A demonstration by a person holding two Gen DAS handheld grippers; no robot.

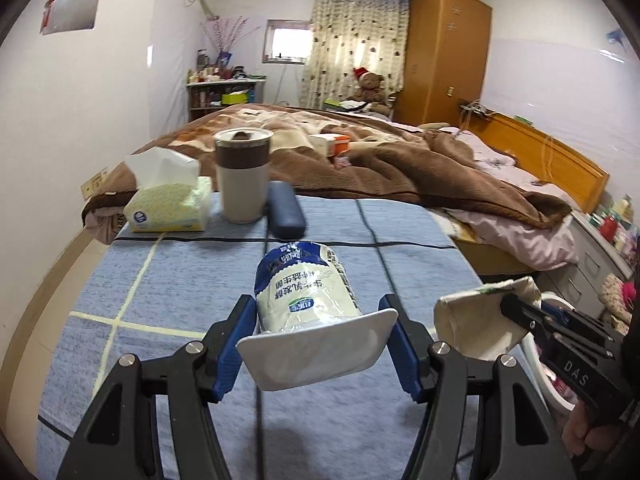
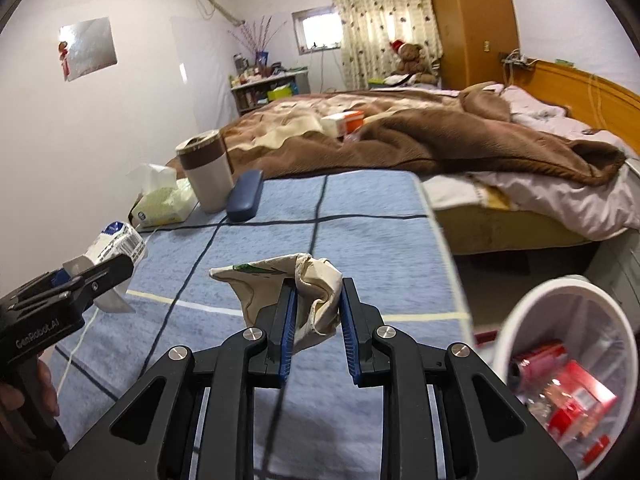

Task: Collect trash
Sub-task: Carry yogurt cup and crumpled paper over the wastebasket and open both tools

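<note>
Both loads lifted clear of the blue cloth-covered table (image 1: 168,292); next step judged to be disposal into the white bin (image 2: 532,304).

Left gripper (image 1: 320,336) — jaws at a middling spread, clamped across the yogurt cup (image 1: 308,284). Cup held on its side, long axis running straight ahead along the fingers, square white lid flap (image 1: 320,348) hanging back toward the camera.

Right gripper (image 2: 318,312) — jaws drawn narrow, pinching a crumpled cream paper wrapper (image 2: 280,280). Wrapper bunched between the pads, loose end trailing up and left of the fingertips.

Key relation: bin seen only in the right wrist view, low and to the right of the right gripper, beyond the table's right edge, mouth tilted toward the camera, red packaging (image 2: 576,404) already inside. Right hand plainly the nearer one. Left gripper well apart on the far side, with the right gripper between it and the bin.

Recommended order, as a judgement: wrapper first, swing right and down over the rim; cup after — tip lid-end down to avoid spilling any residue.
</note>
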